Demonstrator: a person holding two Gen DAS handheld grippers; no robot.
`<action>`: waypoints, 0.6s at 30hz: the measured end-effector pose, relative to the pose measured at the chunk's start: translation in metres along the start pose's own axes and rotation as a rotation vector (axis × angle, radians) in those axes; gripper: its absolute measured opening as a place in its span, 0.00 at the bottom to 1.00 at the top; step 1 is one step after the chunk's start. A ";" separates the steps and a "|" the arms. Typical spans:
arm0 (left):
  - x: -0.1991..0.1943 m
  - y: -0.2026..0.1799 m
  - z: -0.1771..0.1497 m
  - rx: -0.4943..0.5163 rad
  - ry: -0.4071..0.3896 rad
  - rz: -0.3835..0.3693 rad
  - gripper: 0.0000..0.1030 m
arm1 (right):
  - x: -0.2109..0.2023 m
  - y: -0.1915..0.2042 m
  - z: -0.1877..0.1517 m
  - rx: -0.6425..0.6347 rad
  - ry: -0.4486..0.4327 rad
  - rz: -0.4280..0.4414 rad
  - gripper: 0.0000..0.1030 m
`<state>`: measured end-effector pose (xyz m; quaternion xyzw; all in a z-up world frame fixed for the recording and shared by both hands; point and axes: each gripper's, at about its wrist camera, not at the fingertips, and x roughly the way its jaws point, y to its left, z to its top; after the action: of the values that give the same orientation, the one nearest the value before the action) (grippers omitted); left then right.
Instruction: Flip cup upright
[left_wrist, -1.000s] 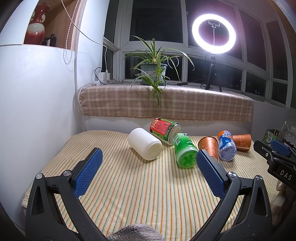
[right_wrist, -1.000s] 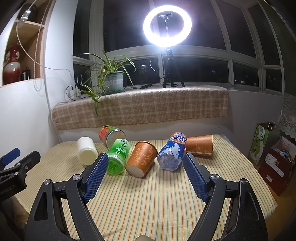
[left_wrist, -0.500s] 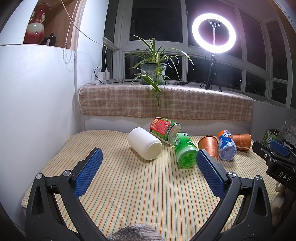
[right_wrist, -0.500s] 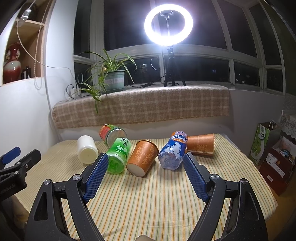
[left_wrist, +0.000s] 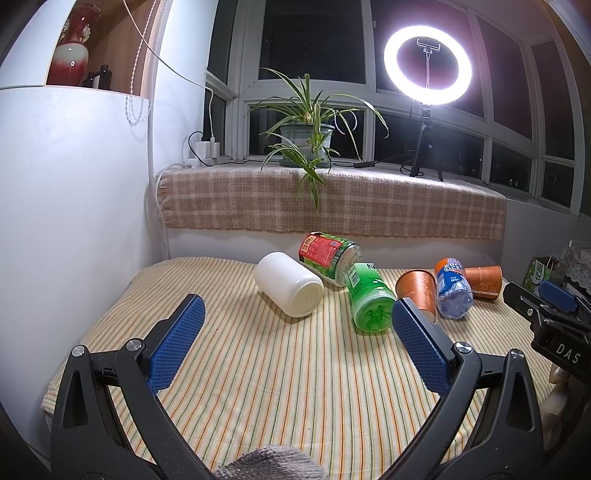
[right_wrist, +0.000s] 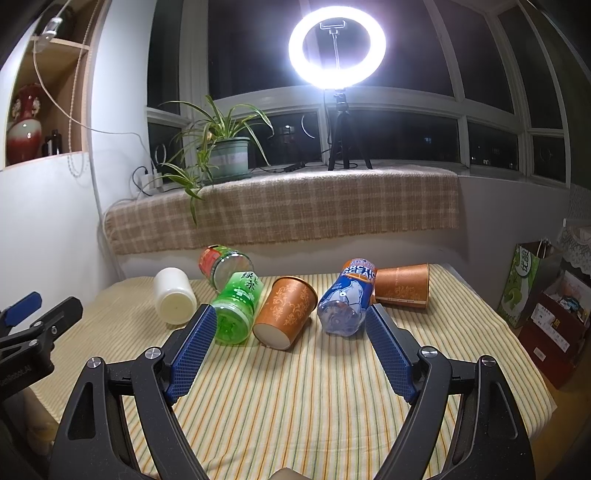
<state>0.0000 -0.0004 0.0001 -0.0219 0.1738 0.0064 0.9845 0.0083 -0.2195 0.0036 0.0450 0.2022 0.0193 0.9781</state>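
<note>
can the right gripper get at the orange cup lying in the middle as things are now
Probably yes. The right gripper is open and faces the orange cup, with bare cloth between them. The green bottle and blue bottle lie close on either side, so the fit looks tight.

Legible text, both views. Blue bottle (right_wrist: 347, 297), lying on its side on the striped tabletop (right_wrist: 314, 398): label reads "ARCTIC OCEAN" in white caps on an orange band. Green bottle (right_wrist: 238, 308), also on its side: two white Chinese chars. "绿茶" on the label. Right hand-held gripper (left_wrist: 546, 317), seen at the edge of the left wrist view: white letters "DAS" on the black body. Green paper bag (right_wrist: 522, 278) beside the tabletop: chars. "优选", approx. Red-label jar (left_wrist: 327, 253) and orange cup (left_wrist: 482, 280): print too small to read.
</note>
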 end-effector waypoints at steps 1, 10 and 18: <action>0.000 0.000 0.000 0.000 0.000 0.000 1.00 | 0.000 0.000 0.000 0.000 0.000 0.000 0.80; 0.001 -0.001 -0.003 -0.002 0.002 0.002 1.00 | 0.001 0.002 0.000 -0.004 0.003 0.003 0.80; 0.005 0.007 -0.011 -0.007 0.011 0.006 1.00 | 0.006 0.005 0.002 -0.009 0.022 0.022 0.80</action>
<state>0.0003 0.0061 -0.0120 -0.0248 0.1792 0.0101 0.9835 0.0148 -0.2144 0.0034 0.0427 0.2124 0.0314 0.9757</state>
